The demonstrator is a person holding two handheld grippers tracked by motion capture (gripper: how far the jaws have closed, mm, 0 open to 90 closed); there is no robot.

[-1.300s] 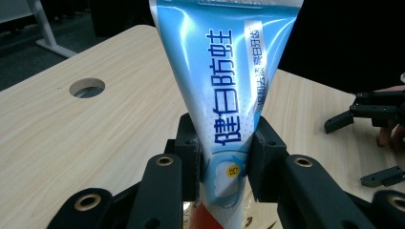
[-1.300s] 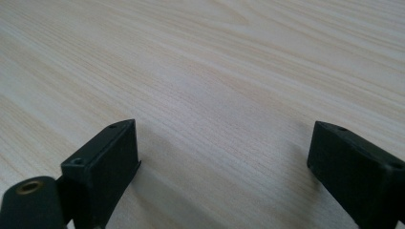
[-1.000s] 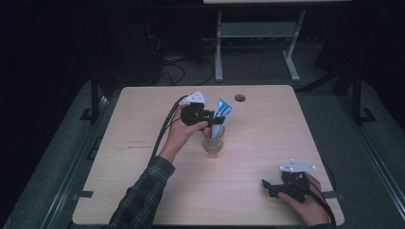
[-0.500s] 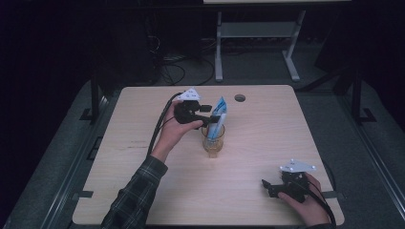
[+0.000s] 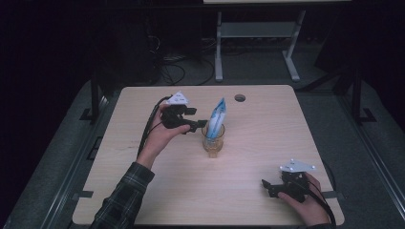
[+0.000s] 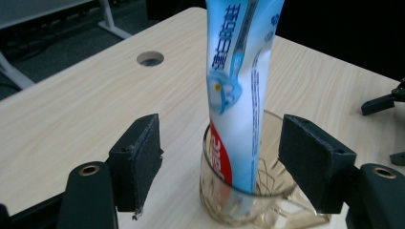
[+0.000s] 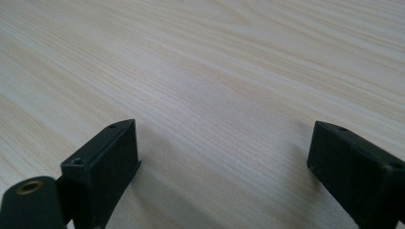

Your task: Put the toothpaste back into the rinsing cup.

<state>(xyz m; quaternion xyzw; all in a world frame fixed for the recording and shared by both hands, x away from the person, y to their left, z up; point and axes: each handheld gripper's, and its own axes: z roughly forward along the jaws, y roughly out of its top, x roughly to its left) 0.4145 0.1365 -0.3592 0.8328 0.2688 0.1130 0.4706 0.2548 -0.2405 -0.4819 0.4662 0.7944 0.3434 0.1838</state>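
Blue-and-white toothpaste tube (image 5: 215,118) stood upright in the clear glass cup (image 5: 213,141) at desk (image 5: 267,143) centre. My left gripper (image 5: 199,124), at its 9 o'clock, was open and empty. Right gripper (image 5: 265,187) idled open at 4 o'clock. Placement looked done; only retreat left.

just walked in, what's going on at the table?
A person holds tongs in each hand. The left tongs are open beside a clear glass cup near the table's middle, with a blue and white toothpaste tube standing upright in it; the jaws straddle the tube without touching it. The right tongs are open too, resting low over bare wooden table near the front right corner.
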